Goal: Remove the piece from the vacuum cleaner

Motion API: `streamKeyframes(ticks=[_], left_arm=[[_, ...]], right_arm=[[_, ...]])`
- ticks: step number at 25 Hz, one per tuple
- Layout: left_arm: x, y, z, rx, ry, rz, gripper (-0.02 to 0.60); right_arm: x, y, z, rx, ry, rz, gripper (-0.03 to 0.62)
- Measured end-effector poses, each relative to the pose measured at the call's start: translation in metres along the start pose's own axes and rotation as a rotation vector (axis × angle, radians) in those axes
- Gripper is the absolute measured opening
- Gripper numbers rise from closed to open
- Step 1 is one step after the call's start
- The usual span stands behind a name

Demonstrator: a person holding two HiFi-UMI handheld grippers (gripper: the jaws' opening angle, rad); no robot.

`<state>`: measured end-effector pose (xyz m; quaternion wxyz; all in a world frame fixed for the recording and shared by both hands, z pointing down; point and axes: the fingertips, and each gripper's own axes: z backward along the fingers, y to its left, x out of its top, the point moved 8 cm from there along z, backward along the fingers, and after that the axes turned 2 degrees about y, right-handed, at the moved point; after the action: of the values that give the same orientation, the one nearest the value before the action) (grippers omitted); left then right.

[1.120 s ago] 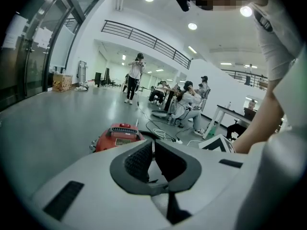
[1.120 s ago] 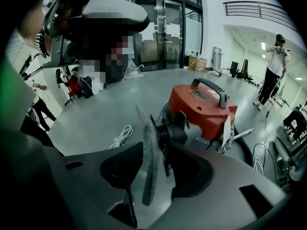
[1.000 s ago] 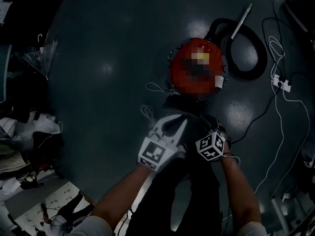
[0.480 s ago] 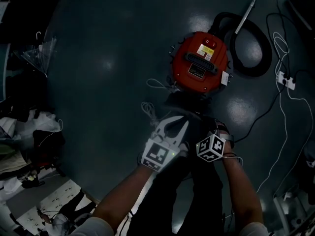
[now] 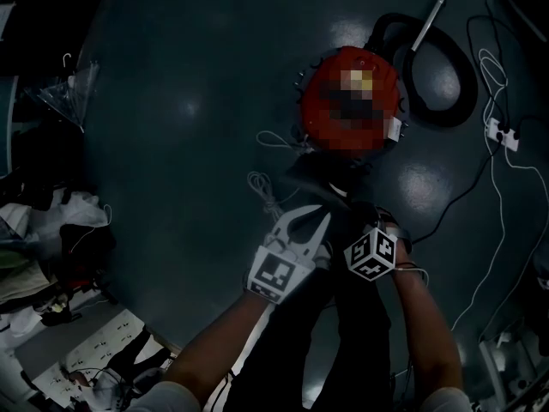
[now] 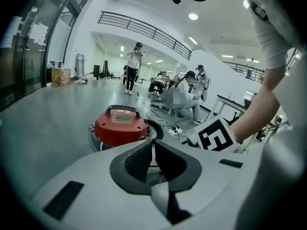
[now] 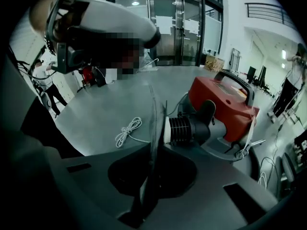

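Vacuum cleaner [image 5: 350,110]: one red canister on the far floor.
Two tongs nearer: left gripper [image 6: 152,145] and right gripper [image 7: 154,123], both closed, empty.

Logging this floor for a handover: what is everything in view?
vacuum cleaner: one, red, on the floor ahead.
connector: one, black, ribbed, on the vacuum cleaner's near side.
hose: one, black, looped beside the vacuum cleaner.
wand: one, silver, lying across the hose loop.
cord bundle: one, white, on the floor.
power strip: one, white, on the floor at right.
left gripper: one, white, jaws shut, empty.
right gripper: one, grey, jaws shut, before the connector.
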<state>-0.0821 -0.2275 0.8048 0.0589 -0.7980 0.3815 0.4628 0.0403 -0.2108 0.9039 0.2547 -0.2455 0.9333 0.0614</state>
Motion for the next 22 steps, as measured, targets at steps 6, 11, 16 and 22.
streamKeyframes(ticks=[6,11,16,22], left_arm=[[-0.006,0.002,0.003,0.011,-0.002,-0.008,0.008],[-0.01,0.011,0.002,0.026,0.021,-0.014,0.008],[-0.004,0.013,0.01,0.049,0.0,0.011,0.008],[0.013,0.0,0.044,0.071,-0.031,0.043,0.008]], right_arm=[[0.001,0.012,-0.006,0.032,0.05,0.216,0.025],[-0.002,0.043,-0.01,0.096,0.048,0.308,0.025],[0.003,0.042,0.003,0.015,0.018,0.228,0.025],[0.023,0.044,0.046,-0.019,-0.004,0.146,0.025]])
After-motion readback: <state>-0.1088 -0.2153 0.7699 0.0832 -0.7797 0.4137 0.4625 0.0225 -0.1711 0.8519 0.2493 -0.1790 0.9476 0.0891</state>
